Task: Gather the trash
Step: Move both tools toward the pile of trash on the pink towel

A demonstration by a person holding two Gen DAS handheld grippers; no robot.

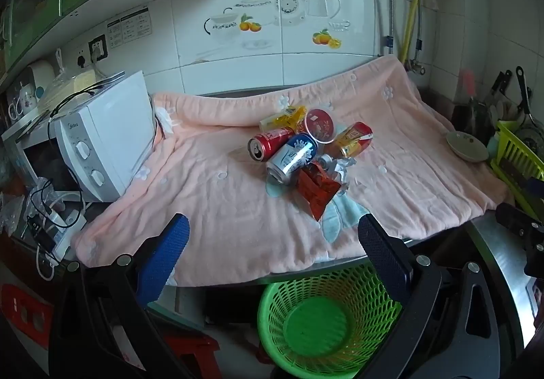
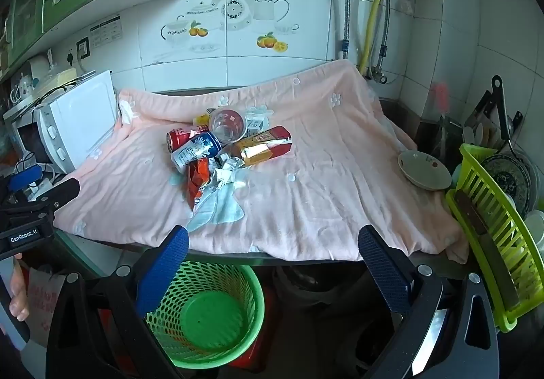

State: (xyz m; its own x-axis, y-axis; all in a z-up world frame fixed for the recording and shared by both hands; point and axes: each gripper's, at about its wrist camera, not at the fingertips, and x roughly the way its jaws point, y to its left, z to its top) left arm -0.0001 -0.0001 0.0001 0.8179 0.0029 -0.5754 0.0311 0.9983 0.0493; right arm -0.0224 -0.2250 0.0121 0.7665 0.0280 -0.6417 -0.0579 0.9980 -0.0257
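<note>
A heap of trash lies on the pink blanket (image 1: 217, 209) over the counter: a red can (image 1: 268, 142), a blue and white can (image 1: 292, 156), a gold and red can (image 1: 353, 139), a red snack wrapper (image 1: 318, 190), a cup (image 1: 319, 125), a yellow packet (image 1: 284, 117) and crumpled foil (image 1: 340, 166). The same heap shows in the right wrist view, with the blue can (image 2: 195, 149), gold can (image 2: 263, 144), clear cup (image 2: 227, 124) and red wrapper (image 2: 197, 180). A green mesh basket (image 1: 326, 317) (image 2: 207, 314) stands on the floor below the counter edge. My left gripper (image 1: 273, 236) and right gripper (image 2: 273, 244) are open and empty, held short of the heap.
A white microwave (image 1: 102, 141) (image 2: 74, 120) stands at the left with cables beside it. A small dish (image 1: 467, 146) (image 2: 423, 169) sits on the blanket at the right. A lime dish rack (image 2: 499, 226) with plates and knives stands at the far right.
</note>
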